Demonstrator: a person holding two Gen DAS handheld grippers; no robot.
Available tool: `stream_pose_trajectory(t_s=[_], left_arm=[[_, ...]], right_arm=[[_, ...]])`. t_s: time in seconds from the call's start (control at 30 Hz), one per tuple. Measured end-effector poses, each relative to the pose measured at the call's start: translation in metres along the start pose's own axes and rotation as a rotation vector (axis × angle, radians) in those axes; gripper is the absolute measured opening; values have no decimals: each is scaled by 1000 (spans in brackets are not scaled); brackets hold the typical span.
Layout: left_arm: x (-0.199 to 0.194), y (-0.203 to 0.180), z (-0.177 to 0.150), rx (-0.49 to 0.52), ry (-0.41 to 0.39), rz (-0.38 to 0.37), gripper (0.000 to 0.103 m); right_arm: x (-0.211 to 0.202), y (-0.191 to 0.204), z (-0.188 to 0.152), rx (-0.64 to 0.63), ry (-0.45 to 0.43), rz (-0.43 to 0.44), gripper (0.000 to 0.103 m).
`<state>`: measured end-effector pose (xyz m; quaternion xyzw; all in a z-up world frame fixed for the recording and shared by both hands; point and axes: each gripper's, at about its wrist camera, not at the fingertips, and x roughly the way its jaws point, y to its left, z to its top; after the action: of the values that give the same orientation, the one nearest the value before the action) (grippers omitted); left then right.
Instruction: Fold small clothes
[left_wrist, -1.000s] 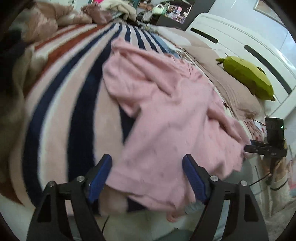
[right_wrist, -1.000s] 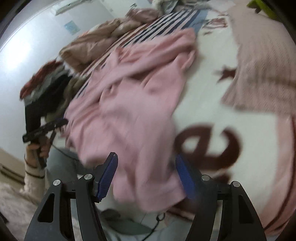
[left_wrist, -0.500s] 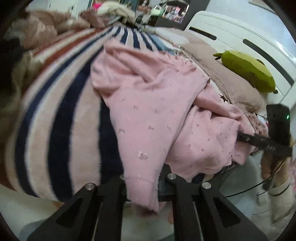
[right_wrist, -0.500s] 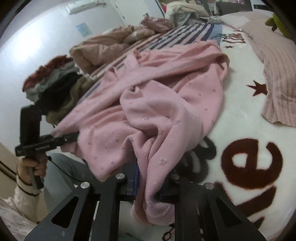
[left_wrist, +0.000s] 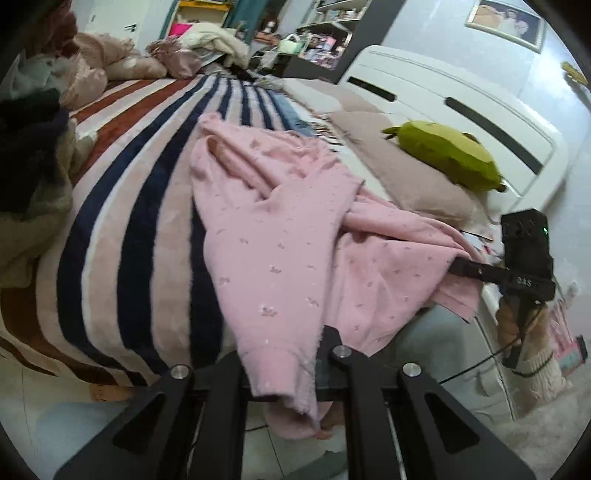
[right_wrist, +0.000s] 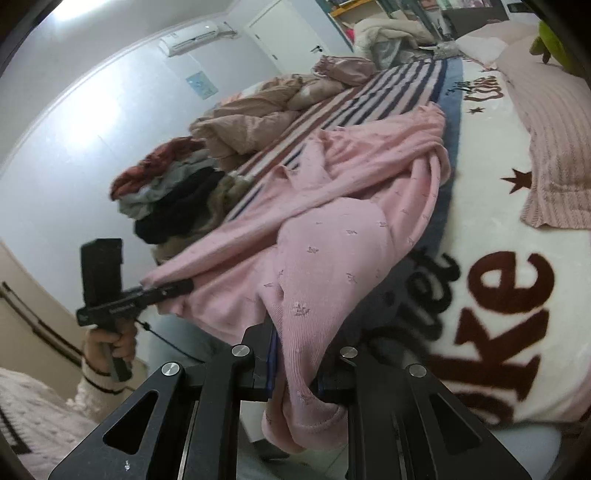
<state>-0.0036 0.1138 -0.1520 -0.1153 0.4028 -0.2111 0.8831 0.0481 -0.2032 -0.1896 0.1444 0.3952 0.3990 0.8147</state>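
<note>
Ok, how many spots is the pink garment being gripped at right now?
2. The left gripper pinches one hem end of the pink garment; the right gripper pinches another, both at the bed's near edge.

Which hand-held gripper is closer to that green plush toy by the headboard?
Right. The right hand-held gripper grips the pink garment on the green plush toy's side; the left hand-held gripper holds the hem farther away.
</note>
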Motion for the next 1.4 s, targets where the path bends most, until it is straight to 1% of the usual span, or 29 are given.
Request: stream_pose_trajectory(t_s=[0.07, 0.13, 0.23, 0.27, 0.33, 0.4, 0.43, 0.5, 0.6, 0.63, 0.73, 0.83, 0.87, 0.9, 0.93, 0.97, 1.0, 1.03, 1.07, 1.1, 1.13, 1.2, 1.27, 1.3, 1.33, 1.4], left_arm=[[-18, -9, -2, 3, -24, -37, 7], [-32, -14, 2, 9, -56, -57, 7], [-42, -16, 21, 23, -114, -41, 7], [-40, -17, 32, 44, -135, -27, 7], [-30, -15, 55, 76, -163, 17, 7], [-9, -5, 89, 68, -177, 40, 7], [2, 0, 104, 77, -173, 51, 7], [31, 10, 140, 85, -156, 80, 7], [79, 25, 194, 95, -99, 99, 7], [103, 34, 216, 89, -69, 127, 7], [155, 54, 253, 87, 1, 198, 7], [207, 84, 275, 29, 93, 217, 8], [222, 91, 275, 22, 120, 219, 10], [233, 96, 273, 17, 140, 221, 10], [243, 100, 272, 10, 162, 213, 11], [249, 104, 270, 2, 178, 202, 17], [249, 104, 267, -2, 182, 183, 20], [244, 102, 265, 1, 175, 157, 34], [237, 99, 264, 9, 169, 144, 61], [228, 94, 262, 31, 150, 141, 74], [215, 89, 261, 68, 118, 152, 81], [193, 81, 259, 131, 109, 156, 81], [179, 80, 258, 161, 100, 162, 82], [176, 80, 257, 178, 104, 171, 83], [175, 80, 256, 194, 114, 182, 83], [180, 82, 251, 212, 135, 201, 83]], right_arm=[[-10, 12, -2, -6, -4, 31, 10], [-22, 22, 2, -4, -23, 74, 10], [-29, 27, 17, 3, -58, 72, 10], [-29, 25, 25, 2, -71, 67, 10], [-24, 19, 47, -3, -98, 30, 9], [-14, 6, 73, -1, -118, -6, 9], [-6, -6, 90, 22, -120, -18, 9], [10, -28, 118, 56, -111, -44, 9], [42, -69, 165, 118, -71, -124, 9], [52, -83, 178, 142, -59, -141, 9], [82, -120, 214, 176, -16, -208, 9], [110, -158, 239, 228, 21, -263, 10], [116, -166, 242, 236, 32, -280, 14], [128, -178, 245, 244, 61, -298, 15], [134, -184, 245, 248, 84, -300, 20], [140, -190, 244, 255, 113, -288, 29], [142, -194, 242, 259, 133, -263, 34], [139, -195, 240, 253, 140, -235, 44], [134, -193, 239, 239, 144, -207, 57], [126, -190, 237, 218, 150, -201, 64], [117, -185, 235, 188, 150, -220, 72], [95, -172, 232, 115, 144, -253, 73], [78, -159, 228, 50, 132, -292, 75], [71, -148, 226, -17, 128, -329, 76], [69, -142, 225, -66, 131, -351, 76], [70, -122, 220, -205, 134, -418, 76]])
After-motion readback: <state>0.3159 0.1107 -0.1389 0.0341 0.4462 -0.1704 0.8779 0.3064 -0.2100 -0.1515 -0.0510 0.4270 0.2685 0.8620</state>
